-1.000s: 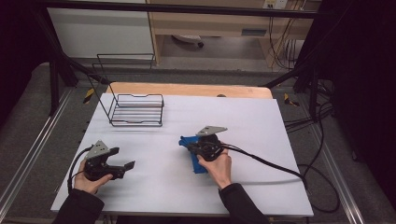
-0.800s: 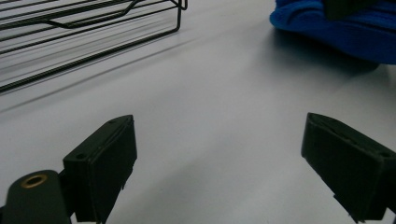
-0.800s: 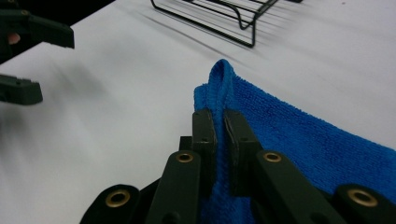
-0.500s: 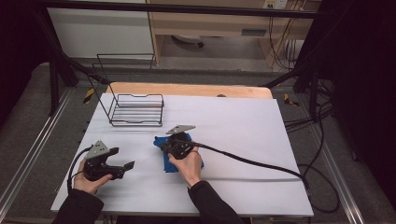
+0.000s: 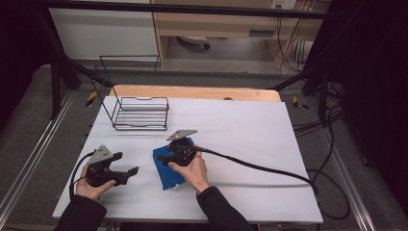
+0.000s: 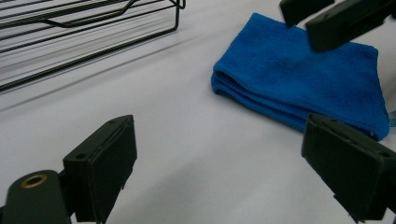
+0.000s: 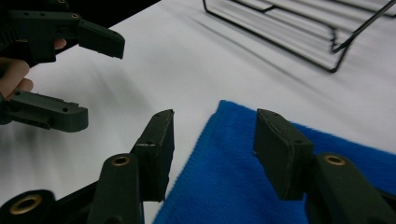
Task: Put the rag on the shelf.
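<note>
Right gripper (image 5: pixel 166 159) jaws just opened, apart over blue cloth (image 5: pixel 169 168); left gripper (image 5: pixel 131 171), spread at its 9 o'clock, should pinch the near fold edge squarely.

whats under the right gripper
A folded blue cloth lies on the white table under the right gripper, whose open jaws hold nothing. The hand covers part of the cloth.

No readable text, label, brand, number or sign anywhere: none on the folded blue terry cloth (image 6: pixel 299 88), none on the black wire basket (image 5: pixel 141 113), none on the white counter (image 5: pixel 250 125).
</note>
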`<move>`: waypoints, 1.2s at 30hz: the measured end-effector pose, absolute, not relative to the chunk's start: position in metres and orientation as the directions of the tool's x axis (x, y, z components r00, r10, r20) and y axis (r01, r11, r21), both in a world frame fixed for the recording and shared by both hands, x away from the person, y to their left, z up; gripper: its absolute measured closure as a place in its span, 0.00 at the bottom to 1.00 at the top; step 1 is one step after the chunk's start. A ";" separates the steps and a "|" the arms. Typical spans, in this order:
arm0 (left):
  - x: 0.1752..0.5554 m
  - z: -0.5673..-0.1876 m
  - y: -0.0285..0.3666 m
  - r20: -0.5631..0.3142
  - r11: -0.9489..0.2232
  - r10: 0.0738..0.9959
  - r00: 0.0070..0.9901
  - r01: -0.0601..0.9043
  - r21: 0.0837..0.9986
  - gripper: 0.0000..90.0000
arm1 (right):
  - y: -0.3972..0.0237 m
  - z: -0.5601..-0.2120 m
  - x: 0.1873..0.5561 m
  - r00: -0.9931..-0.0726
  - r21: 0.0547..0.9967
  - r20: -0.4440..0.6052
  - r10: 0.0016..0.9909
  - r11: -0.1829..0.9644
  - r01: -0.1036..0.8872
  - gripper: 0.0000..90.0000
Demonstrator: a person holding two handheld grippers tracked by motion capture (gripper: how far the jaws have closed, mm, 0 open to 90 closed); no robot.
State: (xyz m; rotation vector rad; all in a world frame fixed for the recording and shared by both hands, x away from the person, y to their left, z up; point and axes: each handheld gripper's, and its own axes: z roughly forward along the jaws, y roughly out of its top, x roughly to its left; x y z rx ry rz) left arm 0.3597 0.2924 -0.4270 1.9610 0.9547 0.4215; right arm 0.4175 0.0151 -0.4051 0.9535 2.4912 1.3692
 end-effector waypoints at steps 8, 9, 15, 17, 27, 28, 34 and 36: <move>0.360 -0.427 0.292 -0.073 -0.310 0.761 0.644 0.460 0.832 0.12 | -0.048 -0.401 0.416 -0.753 0.781 0.097 0.651 0.419 0.463 0.51; 0.360 -0.427 0.291 -0.073 -0.310 0.761 0.644 0.461 0.831 0.12 | -0.057 -0.405 0.414 -0.748 0.772 0.092 0.658 0.427 0.471 0.52; 0.360 -0.428 0.289 -0.072 -0.316 0.759 0.647 0.463 0.828 0.12 | -0.096 -0.436 0.401 -0.726 0.720 0.110 0.679 0.449 0.529 0.58; 0.360 -0.428 0.289 -0.072 -0.316 0.760 0.646 0.464 0.828 0.12 | -0.098 -0.439 0.400 -0.723 0.717 0.112 0.681 0.448 0.534 0.60; 0.360 -0.427 0.290 -0.074 -0.311 0.761 0.645 0.462 0.831 0.12 | -0.095 -0.452 0.392 -0.707 0.703 0.185 0.683 0.410 0.581 0.83; 0.360 -0.427 0.290 -0.072 -0.316 0.759 0.647 0.463 0.829 0.12 | -0.095 -0.452 0.392 -0.701 0.702 0.192 0.687 0.403 0.587 0.85; 0.360 -0.427 0.290 -0.074 -0.314 0.759 0.647 0.464 0.828 0.12 | -0.095 -0.448 0.390 -0.660 0.680 0.256 0.706 0.354 0.642 0.96; 0.361 -0.428 0.291 -0.075 -0.314 0.760 0.646 0.465 0.828 0.12 | -0.096 -0.442 0.388 -0.643 0.675 0.280 0.713 0.330 0.660 0.96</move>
